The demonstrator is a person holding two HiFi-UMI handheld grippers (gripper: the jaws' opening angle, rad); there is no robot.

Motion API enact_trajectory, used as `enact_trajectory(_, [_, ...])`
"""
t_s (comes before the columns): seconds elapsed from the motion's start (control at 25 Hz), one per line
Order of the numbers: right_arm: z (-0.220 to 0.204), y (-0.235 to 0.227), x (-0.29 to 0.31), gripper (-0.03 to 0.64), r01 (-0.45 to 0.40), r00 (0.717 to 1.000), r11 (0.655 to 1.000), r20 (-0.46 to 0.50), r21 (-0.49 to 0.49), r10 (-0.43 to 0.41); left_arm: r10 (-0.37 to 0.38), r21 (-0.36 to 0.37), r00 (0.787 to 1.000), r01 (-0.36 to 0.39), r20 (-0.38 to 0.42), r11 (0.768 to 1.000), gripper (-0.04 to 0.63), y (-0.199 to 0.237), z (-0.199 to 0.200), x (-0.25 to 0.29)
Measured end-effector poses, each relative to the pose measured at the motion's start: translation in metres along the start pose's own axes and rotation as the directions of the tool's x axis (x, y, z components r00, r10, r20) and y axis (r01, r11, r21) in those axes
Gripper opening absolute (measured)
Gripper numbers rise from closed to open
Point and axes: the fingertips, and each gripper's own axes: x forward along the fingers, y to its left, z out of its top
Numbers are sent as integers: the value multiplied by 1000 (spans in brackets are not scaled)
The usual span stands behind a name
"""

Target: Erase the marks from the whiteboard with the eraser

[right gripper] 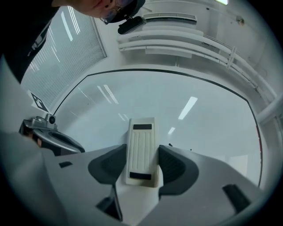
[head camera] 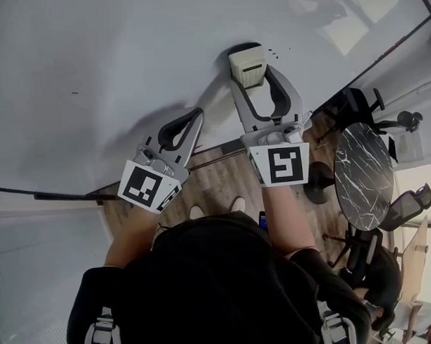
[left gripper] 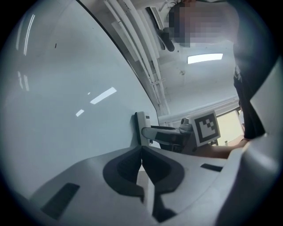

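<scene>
Two grippers: right gripper (right gripper: 141, 164) clamped on eraser (head camera: 246, 66), flat against whiteboard (head camera: 92, 66), beside small marks (head camera: 273, 54); left gripper (left gripper: 141, 155) closed, empty. Risk: uneven pressure could tilt eraser, skipping specks or loosening grip.

A round table (head camera: 364, 177) with a dark marbled top stands on the right, on a floor (head camera: 216, 178) of brown wood planks. Black office chairs sit around it. One chair (head camera: 361, 99) is on its far side, another (head camera: 408, 205) just to its right, and a third (head camera: 370, 264) on its near side (partly cut off, so its shape is hard to read). Slatted blinds (right gripper: 77, 44) hang at the left in the right gripper view. A long ceiling light (left gripper: 204, 58) glows overhead in the left gripper view.
</scene>
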Motion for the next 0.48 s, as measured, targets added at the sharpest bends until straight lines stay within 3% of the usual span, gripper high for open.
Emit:
enact_trajectory(0.24, [4,-5,2,229,-3,999,1000,41,24,2,41,1,999,-41,9,999,6,0,3,15])
enact_trajectory(0.48, [-10,-49,-3,229,2,998,992,59,129,-10,74,14,997,-73,-8,997,5,-7,1,43])
